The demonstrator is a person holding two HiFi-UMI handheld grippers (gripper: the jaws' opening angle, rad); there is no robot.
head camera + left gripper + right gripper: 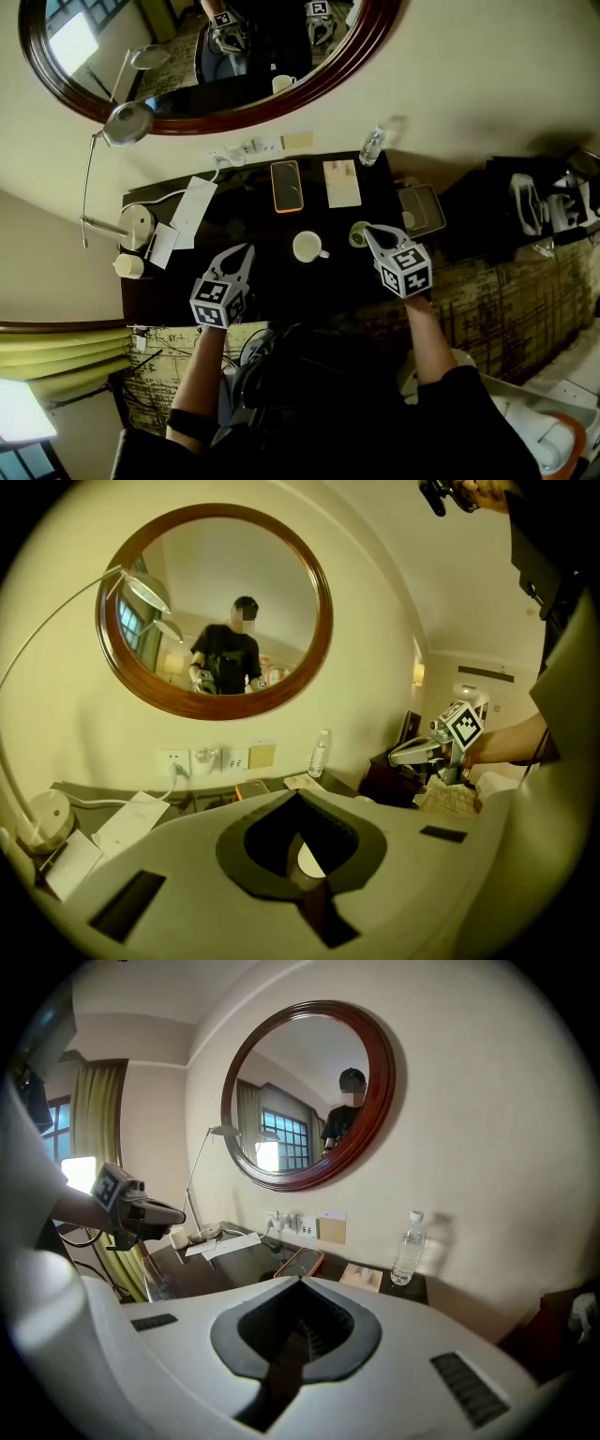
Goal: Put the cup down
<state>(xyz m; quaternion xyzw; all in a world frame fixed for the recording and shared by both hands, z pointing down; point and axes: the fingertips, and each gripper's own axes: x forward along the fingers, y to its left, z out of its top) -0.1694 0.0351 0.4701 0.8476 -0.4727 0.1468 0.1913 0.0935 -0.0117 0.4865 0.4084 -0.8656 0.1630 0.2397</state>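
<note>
Fingers are pressed together on my left gripper point(242, 255) and right gripper point(368, 231), both empty. The white cup point(307, 247) stands clear between them, mostly hidden in my left gripper view.

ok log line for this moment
left gripper: shut, empty | right gripper: shut, empty | cup: upright on table, apart from both

Your cup point(307, 246) is white, the desk point(253, 214) black, the far phone point(287, 186) orange-edged, the mirror frame point(202, 125) red-brown; your left gripper point(246, 250) and right gripper point(367, 228) carry black-and-white squares.

Dim warm room light, heavy fisheye distortion w/ dark corners
</note>
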